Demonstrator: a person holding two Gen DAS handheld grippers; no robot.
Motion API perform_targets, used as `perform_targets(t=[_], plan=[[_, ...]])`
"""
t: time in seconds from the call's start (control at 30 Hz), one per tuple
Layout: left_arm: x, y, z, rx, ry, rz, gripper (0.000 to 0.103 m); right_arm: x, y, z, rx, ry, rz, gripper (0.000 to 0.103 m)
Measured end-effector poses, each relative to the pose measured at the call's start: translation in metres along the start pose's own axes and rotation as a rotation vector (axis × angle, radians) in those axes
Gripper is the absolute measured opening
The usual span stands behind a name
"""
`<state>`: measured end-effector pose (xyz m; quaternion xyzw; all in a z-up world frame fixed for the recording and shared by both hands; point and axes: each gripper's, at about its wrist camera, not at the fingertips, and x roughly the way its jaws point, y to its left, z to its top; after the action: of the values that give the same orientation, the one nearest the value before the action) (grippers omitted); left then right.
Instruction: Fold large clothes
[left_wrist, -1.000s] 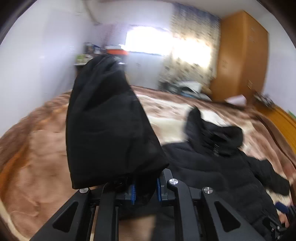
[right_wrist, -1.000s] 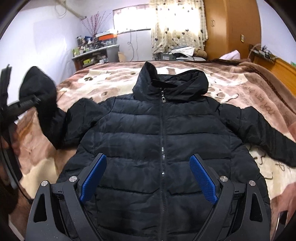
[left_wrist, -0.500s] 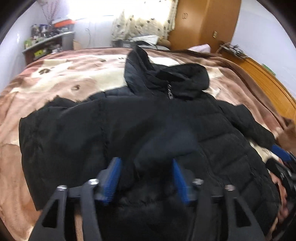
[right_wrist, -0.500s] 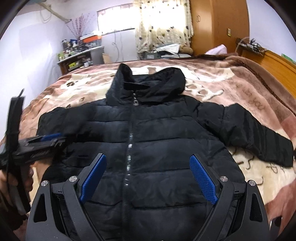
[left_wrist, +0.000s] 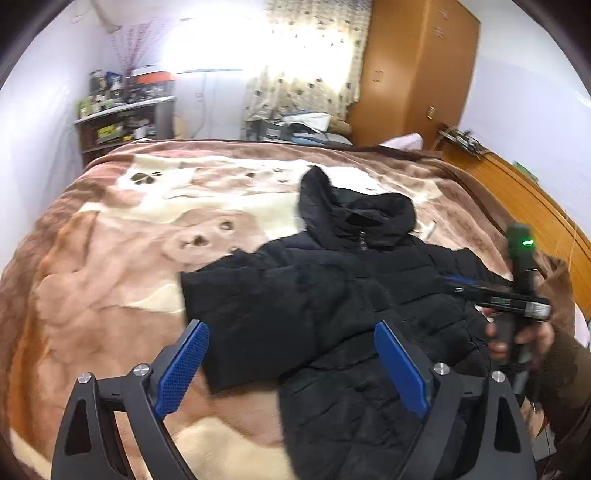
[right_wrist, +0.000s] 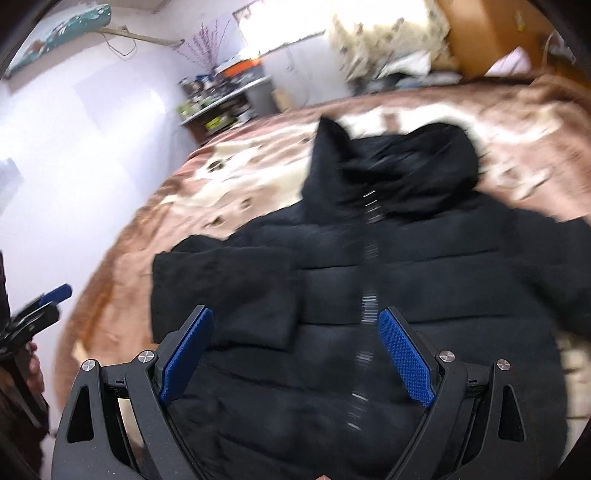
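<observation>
A black hooded puffer jacket lies front-up on the bed, hood pointing away. Its left sleeve is folded in across the chest. My left gripper is open and empty, just above that folded sleeve. My right gripper is open and empty over the jacket front, beside the zipper. The right gripper also shows in the left wrist view over the jacket's right side. The left gripper shows at the left edge of the right wrist view.
A brown and cream patterned blanket covers the bed. A cluttered shelf stands at the far left, a window with curtains behind, a wooden wardrobe at the far right and a wooden bed frame on the right.
My left gripper carried the left sleeve over the jacket front, let it go and opened, then drew back. My right gripper stayed open and shifted over the jacket.
</observation>
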<state>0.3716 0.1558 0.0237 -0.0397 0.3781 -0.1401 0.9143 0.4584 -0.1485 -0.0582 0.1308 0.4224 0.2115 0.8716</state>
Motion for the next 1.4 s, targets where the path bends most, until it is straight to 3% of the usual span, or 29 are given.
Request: perform_targets(t=[0.13,0.2,0.4,0.43,0.47,0.5,0.6,0.63,0.67,0.8,0.97,1.13,1.4], plan=[[0.009,0.029,-0.015,-0.074,0.036,0.051,0.092,0.065,0.003,-0.001,0.014,0.093,-0.018,0.091],[0.018,0.044,-0.024,-0.114,0.057,0.045,0.092,0.089,-0.004,-0.001,0.085,0.114,0.026,0.091],[0.049,0.062,-0.043,-0.161,0.087,0.034,0.092,0.132,0.003,-0.002,0.054,0.160,0.019,0.090],[0.053,0.060,-0.044,-0.161,0.092,0.033,0.092,0.132,0.003,-0.002,0.056,0.152,0.028,0.080],[0.058,0.061,-0.045,-0.165,0.097,0.028,0.092,0.132,0.004,-0.001,0.059,0.140,0.049,0.062],[0.061,0.062,-0.045,-0.169,0.102,0.034,0.092,0.131,0.005,0.000,0.065,0.137,0.080,0.056],[0.069,0.061,-0.045,-0.183,0.099,0.030,0.092,0.132,0.007,0.002,0.068,0.175,0.064,0.033],[0.070,0.059,-0.043,-0.189,0.097,0.030,0.092,0.129,0.006,0.004,0.071,0.171,0.064,0.014],[0.072,0.058,-0.042,-0.194,0.095,0.030,0.092,0.124,0.005,0.006,0.078,0.154,0.072,0.009],[0.075,0.050,-0.037,-0.192,0.086,0.040,0.092,0.093,0.009,0.023,0.042,0.071,0.077,0.006],[0.078,0.036,-0.026,-0.196,0.072,0.040,0.092,0.034,-0.004,0.047,0.006,-0.032,0.017,0.006],[0.088,0.012,-0.015,-0.180,0.054,0.028,0.092,-0.012,-0.060,0.062,0.073,-0.099,-0.095,0.006],[0.127,-0.034,-0.006,-0.128,0.082,0.003,0.092,-0.040,-0.139,0.052,0.155,-0.089,-0.273,0.006]])
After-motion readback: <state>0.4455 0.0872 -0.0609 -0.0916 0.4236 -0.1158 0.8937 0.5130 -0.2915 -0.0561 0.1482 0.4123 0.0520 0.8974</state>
